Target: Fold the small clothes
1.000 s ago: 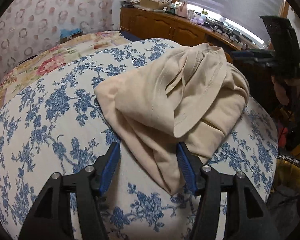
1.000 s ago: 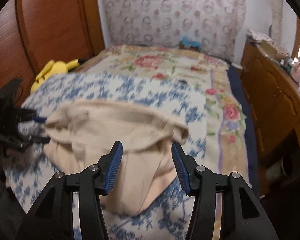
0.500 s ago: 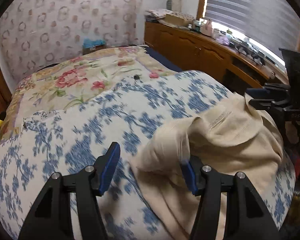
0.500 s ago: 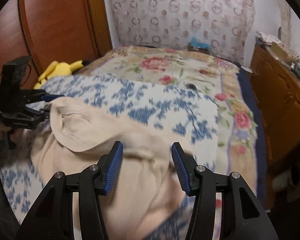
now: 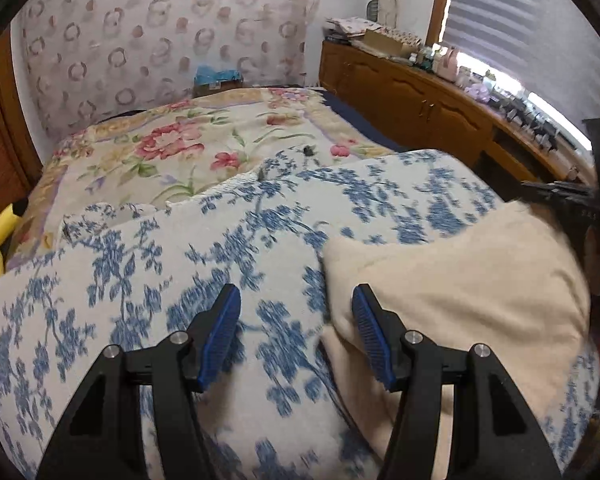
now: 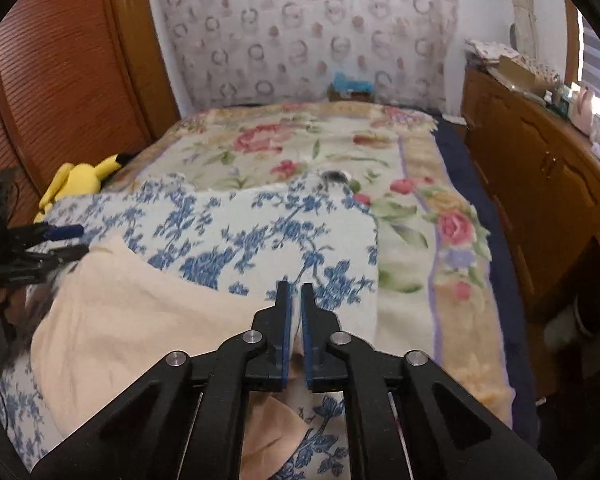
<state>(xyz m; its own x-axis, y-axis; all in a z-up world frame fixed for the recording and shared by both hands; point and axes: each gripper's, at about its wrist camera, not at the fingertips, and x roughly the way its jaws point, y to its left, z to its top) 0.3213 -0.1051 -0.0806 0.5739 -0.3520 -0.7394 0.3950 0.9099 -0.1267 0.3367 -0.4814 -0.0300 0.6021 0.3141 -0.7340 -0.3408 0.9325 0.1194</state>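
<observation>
A cream garment (image 5: 460, 280) lies on the blue-flowered cover (image 5: 220, 248) of the bed. In the left wrist view my left gripper (image 5: 296, 332) is open, its right finger against the garment's left edge, nothing between the jaws. In the right wrist view my right gripper (image 6: 296, 320) is shut on the garment (image 6: 140, 320) at its near right edge. The left gripper shows there at the far left (image 6: 64, 240), by the garment's left corner. The right gripper shows dark at the right edge of the left wrist view (image 5: 560, 196).
A floral blanket (image 6: 340, 152) covers the far half of the bed. A yellow plush toy (image 6: 76, 180) lies by the wooden wardrobe (image 6: 60, 80) on the left. A wooden dresser (image 6: 540, 168) with small items stands along the right.
The right gripper went from open to shut on the garment's edge. The rumpled garment has been pulled out flatter. Both cameras swung up toward the headboard; the left gripper stayed open.
</observation>
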